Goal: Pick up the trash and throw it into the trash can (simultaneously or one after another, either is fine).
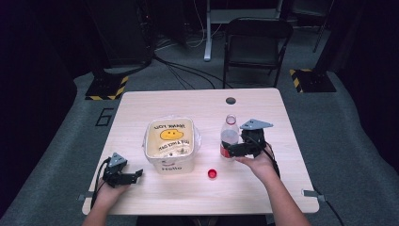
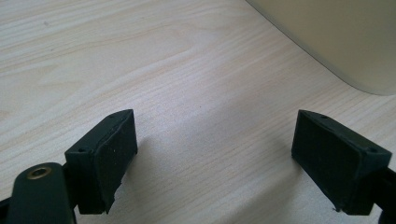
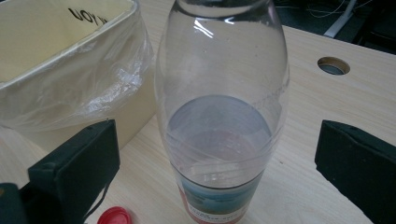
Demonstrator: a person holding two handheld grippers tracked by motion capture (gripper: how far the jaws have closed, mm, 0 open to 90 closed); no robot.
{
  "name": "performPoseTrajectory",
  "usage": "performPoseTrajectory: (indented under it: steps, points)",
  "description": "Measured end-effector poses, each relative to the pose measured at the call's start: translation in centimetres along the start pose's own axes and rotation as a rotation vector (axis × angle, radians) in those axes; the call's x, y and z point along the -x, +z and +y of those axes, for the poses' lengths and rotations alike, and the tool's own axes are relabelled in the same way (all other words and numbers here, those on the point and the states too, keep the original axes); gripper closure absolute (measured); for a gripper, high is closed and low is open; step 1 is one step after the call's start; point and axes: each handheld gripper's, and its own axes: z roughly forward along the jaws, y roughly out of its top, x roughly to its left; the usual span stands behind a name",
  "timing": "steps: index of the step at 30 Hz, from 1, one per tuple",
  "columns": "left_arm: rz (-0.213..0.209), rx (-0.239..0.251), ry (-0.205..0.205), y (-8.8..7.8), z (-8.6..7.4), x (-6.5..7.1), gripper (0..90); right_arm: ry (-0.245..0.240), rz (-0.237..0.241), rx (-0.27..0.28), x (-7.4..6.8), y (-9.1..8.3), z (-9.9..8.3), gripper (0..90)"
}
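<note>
On the worktop point(image 1: 141, 106) right of the lined bin point(image 1: 170, 143), the uncapped plastic bottle point(image 1: 229, 136) stands between the right gripper's point(image 1: 234, 149) spread fingers point(image 3: 74, 168); a lopsided squeeze could topple it. The left gripper point(image 1: 131, 176) idles, fingers apart.

**My two handheld grippers: appearance**

My left gripper point(image 1: 123, 176) is black, topped by a grey three-cornered plate, with a black cable trailing from its rear. Its jaws are blocky black pads on black arms; a brass-ringed hole sits in the arm below the near pad, and small screw holes mark the pad corners. My right gripper point(image 1: 237, 149) matches: black body, grey plate, black cable. My forearms are bare, without sleeves.
</note>
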Motion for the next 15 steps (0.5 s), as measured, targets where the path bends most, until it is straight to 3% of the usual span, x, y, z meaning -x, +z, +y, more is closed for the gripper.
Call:
performPoseTrajectory:
  steps: [15]
  points:
    - [-0.002,-0.004,0.007,0.0,0.0,0.0,13.9,0.017,-0.023,0.004,0.6,1.1,-0.3,0.0]
